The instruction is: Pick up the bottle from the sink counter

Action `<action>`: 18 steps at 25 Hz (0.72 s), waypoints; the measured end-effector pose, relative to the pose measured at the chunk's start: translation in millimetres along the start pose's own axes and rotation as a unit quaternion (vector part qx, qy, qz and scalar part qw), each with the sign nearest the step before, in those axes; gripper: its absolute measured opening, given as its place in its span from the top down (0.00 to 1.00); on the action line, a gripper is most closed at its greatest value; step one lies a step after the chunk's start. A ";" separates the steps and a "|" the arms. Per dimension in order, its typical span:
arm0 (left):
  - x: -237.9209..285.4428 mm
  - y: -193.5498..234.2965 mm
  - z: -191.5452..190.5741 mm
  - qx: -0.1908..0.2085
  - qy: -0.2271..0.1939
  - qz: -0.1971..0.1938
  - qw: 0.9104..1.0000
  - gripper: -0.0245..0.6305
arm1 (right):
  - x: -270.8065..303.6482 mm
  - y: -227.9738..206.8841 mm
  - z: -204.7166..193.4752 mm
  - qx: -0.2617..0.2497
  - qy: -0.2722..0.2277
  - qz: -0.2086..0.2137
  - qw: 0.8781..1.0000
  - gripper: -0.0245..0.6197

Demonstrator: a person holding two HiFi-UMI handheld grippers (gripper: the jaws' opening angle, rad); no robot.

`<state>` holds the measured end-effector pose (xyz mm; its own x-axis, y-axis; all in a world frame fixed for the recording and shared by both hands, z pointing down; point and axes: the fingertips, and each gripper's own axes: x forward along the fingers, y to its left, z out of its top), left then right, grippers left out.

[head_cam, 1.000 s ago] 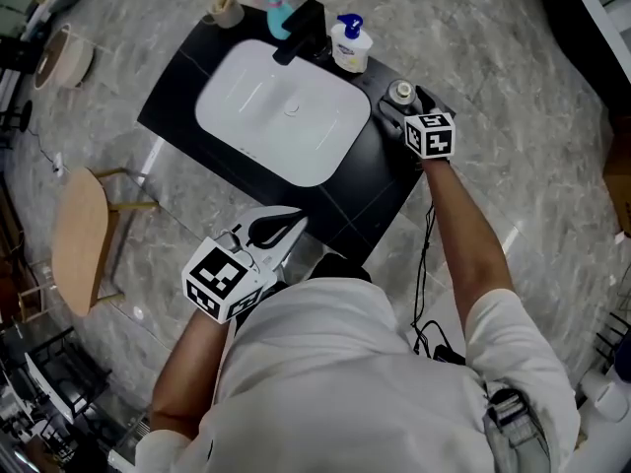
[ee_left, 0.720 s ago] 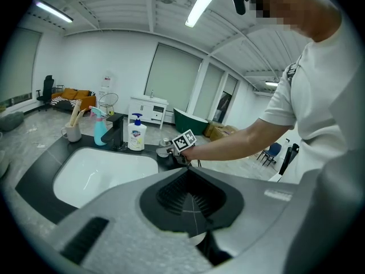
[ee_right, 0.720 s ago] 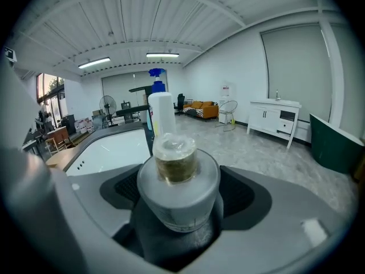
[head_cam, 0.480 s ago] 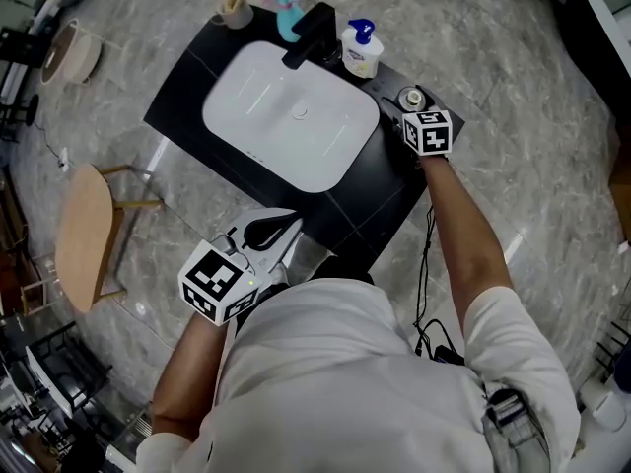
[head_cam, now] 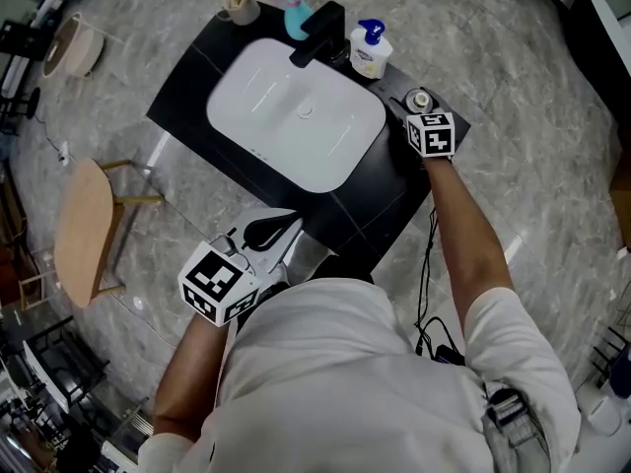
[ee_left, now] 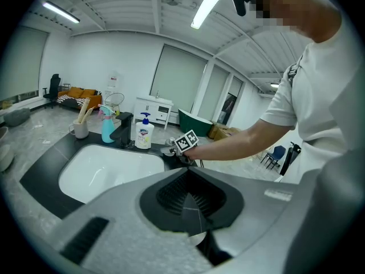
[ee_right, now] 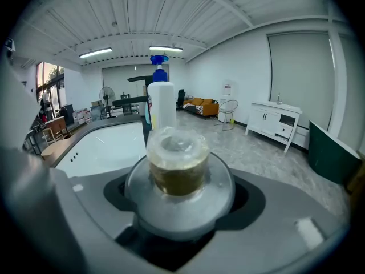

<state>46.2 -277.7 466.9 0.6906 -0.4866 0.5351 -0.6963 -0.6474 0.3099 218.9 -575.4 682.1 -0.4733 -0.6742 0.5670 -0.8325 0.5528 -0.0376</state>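
Grey marbled floor (head_cam: 532, 87) lies open on every side of the black bench (head_cam: 380, 205), and a white basin (head_cam: 296, 116) takes up most of the bench top. Right of the basin only a narrow strip of bench remains before the edge. The bottle (ee_right: 178, 164), small and round with a clear cap over amber liquid, stands upright on that strip, close to the corner.

The right hand-held gripper (head_cam: 424, 118) comes in on the basin's right with its jaws set around the bottle. They have just been closing, but dark gaps show on either side of the bottle's body, so the pads are not pressing on it.

Behind the basin stands a black faucet (head_cam: 317, 33), with a white pump bottle (head_cam: 371, 52) just to its right. A teal spray bottle (head_cam: 294, 13) and a cup of sticks (head_cam: 242, 8) stand further left.

The left hand-held gripper (head_cam: 286, 227) hangs off the bench in front of the basin, jaws together on nothing. A wooden stool (head_cam: 79, 235) stands on the floor well left of the basin.
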 end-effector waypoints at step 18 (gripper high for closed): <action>-11.9 2.2 -2.7 -0.001 -0.016 -0.010 1.000 0.95 | -17.2 4.8 7.5 -0.003 0.005 -0.003 1.000 0.40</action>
<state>36.0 -271.8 463.4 0.7096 -0.4929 0.5035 -0.6835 -0.6551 0.3220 220.9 -564.8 666.1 -0.4656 -0.6726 0.5752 -0.8332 0.5522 -0.0288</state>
